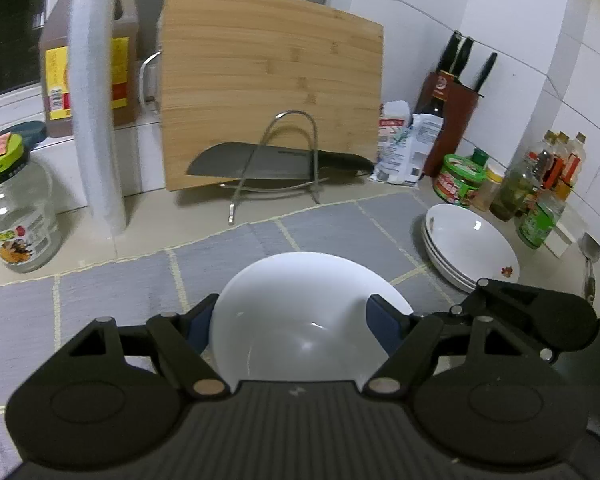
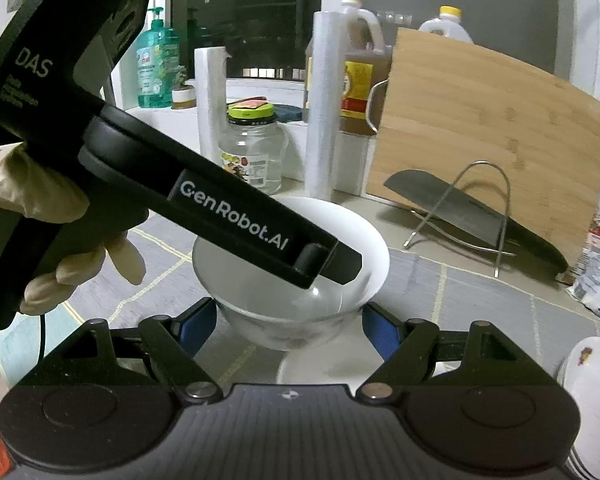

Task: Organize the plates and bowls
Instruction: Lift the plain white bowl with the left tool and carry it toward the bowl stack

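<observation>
A white bowl (image 1: 300, 280) fills the left wrist view, and my left gripper (image 1: 294, 318) is shut on it, a blue pad against each side. The right wrist view shows the same bowl (image 2: 374, 264) held above the grey checked mat (image 2: 480, 292). There my right gripper (image 2: 288, 324) has its blue pads against the bowl's lower walls. My left gripper (image 2: 332, 268) slants in from the upper left over the rim, carried by a gloved hand (image 2: 28, 192). A stack of white deep plates (image 1: 472, 248) sits on the counter to the right, also at the right wrist view's lower right edge (image 2: 592, 400).
A bamboo cutting board (image 1: 268, 92) leans on the back wall behind a wire rack (image 1: 288, 160) that holds a cleaver. A knife block (image 1: 452, 120), sauce jars and bottles (image 1: 532, 188) crowd the right corner. An oil jug (image 1: 88, 60), a film roll (image 1: 96, 120) and a glass jar (image 1: 16, 216) stand left.
</observation>
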Tool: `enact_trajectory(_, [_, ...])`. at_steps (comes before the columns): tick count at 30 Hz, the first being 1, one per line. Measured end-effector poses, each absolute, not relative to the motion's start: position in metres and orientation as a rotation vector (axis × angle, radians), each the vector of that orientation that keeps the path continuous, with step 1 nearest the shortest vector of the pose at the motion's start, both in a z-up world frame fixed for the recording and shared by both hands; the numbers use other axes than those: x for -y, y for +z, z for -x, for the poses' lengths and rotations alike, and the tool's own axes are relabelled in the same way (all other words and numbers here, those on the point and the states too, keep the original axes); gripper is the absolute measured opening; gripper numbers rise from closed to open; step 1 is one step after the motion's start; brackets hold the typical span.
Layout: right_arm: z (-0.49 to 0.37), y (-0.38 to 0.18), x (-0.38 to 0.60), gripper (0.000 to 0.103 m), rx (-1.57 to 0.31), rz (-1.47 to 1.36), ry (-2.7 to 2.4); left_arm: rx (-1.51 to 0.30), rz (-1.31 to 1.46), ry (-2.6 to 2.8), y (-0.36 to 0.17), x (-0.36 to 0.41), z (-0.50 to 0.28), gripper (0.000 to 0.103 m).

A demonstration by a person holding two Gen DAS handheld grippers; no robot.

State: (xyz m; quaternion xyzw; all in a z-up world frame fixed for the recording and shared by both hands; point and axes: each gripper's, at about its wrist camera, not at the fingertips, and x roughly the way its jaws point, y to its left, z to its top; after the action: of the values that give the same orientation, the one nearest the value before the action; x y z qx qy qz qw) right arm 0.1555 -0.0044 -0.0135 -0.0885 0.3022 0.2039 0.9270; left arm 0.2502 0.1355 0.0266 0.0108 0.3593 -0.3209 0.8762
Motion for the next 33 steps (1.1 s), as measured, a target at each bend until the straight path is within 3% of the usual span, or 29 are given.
enact_trajectory(33, [-0.139,-0.035,0.062,0.084,-0.665,0.145,0.387,-0.787,-0.043,-0.768,0.003,-0.080,-0.236,0.081])
